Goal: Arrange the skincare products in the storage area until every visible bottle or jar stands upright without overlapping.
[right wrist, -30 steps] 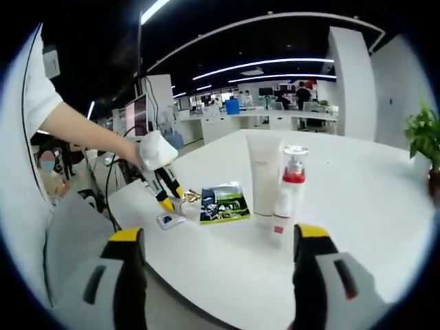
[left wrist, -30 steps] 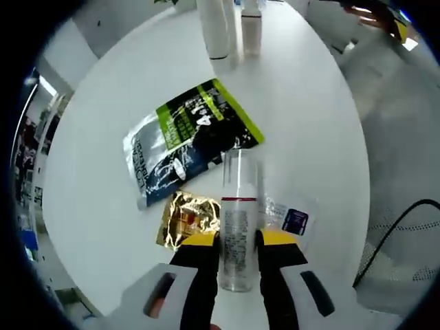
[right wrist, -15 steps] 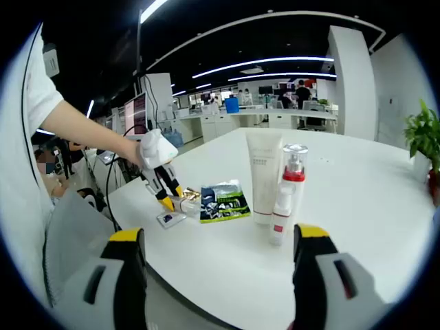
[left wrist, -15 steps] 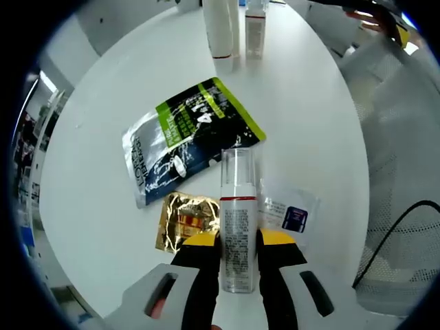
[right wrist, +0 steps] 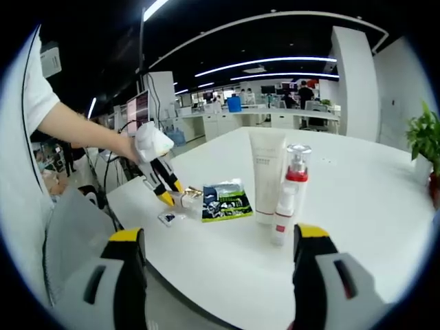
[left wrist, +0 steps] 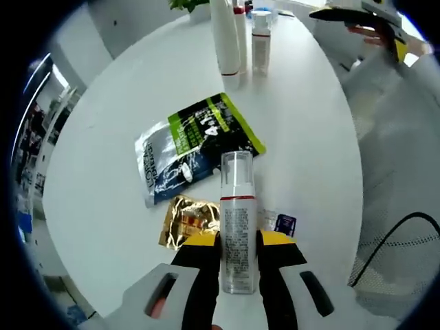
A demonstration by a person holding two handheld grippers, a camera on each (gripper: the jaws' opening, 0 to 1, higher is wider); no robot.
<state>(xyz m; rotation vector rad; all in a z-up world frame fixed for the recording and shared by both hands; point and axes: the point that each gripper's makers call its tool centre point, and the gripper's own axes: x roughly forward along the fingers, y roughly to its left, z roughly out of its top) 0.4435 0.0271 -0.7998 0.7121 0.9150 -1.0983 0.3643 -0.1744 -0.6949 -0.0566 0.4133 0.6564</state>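
Observation:
My left gripper [left wrist: 238, 242] is shut on a clear bottle [left wrist: 238, 220] with a red band and a clear cap, held above the white round table [left wrist: 96, 130]. In the right gripper view, the left gripper [right wrist: 167, 194] holds that bottle [right wrist: 184, 201] tilted just over the table's left part. A white tube [right wrist: 267, 175], a red-collared pump bottle [right wrist: 295, 180] and a small white bottle [right wrist: 280, 218] stand upright together. The same tube [left wrist: 225, 38] and small bottle [left wrist: 260, 42] stand at the far side in the left gripper view. My right gripper [right wrist: 216, 275] is open with nothing between its jaws.
A green-and-black sachet [left wrist: 196, 146], a gold sachet [left wrist: 188, 220] and a small white-and-blue sachet [left wrist: 279, 223] lie flat under the held bottle. The green sachet [right wrist: 225, 201] lies left of the tube. A plant [right wrist: 426, 137] stands at the far right. A mesh chair [left wrist: 399, 261] is beside the table.
My left gripper has risen with the clear bottle, which now hangs a little higher over the sachets. The right gripper stays open and nearly still.

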